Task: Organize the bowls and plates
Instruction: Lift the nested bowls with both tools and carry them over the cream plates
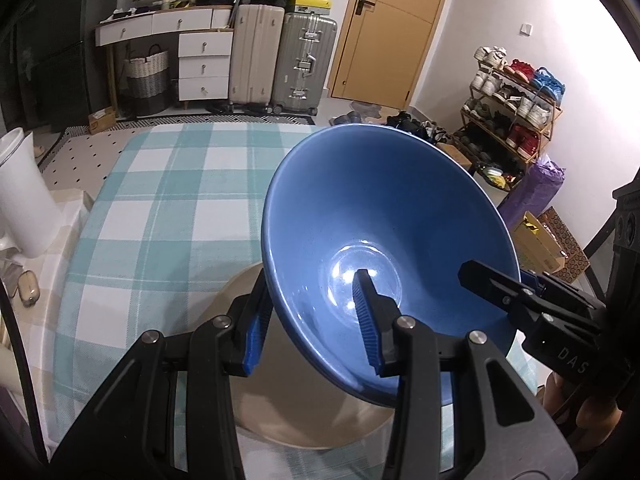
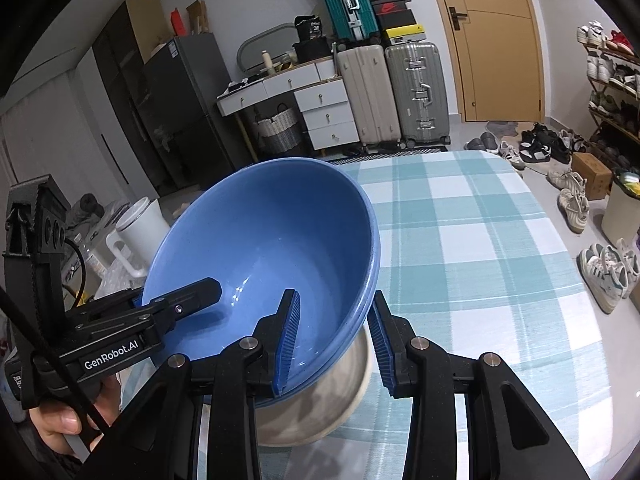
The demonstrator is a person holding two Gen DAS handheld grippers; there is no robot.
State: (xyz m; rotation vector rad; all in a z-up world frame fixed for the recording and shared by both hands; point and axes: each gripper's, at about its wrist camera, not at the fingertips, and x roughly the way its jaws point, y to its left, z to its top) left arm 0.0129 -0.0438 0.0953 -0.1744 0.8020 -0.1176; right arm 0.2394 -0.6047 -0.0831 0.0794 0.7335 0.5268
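From the left wrist, the blue bowl [image 1: 384, 248] is seen lifted and tilted, filling the frame from the centre toward 4 o'clock. Its near wall is pinched by the left gripper [image 1: 316, 320], one finger outside, one inside. At 3 o'clock the opposite rim is clamped by the right gripper [image 1: 496, 292]. A beige plate [image 1: 288, 408] lies below on the checked tablecloth [image 1: 160, 200], at 6 o'clock. A slip could follow if the two grips were pulled apart or twisted unevenly, since only thin, glazed rim is held.

From the right wrist, the same bowl [image 2: 272, 248] is seen at centre, its rim pinched at 5 o'clock by the right gripper [image 2: 332, 336]. At 8 o'clock the far rim is held by the left gripper [image 2: 180, 300], carried in a hand [image 2: 68, 420]. The plate [image 2: 320, 400] sits directly beneath. Were the bowl lowered while tilted, its edge could strike the plate and chip it, or the plate could be shoved across the cloth.
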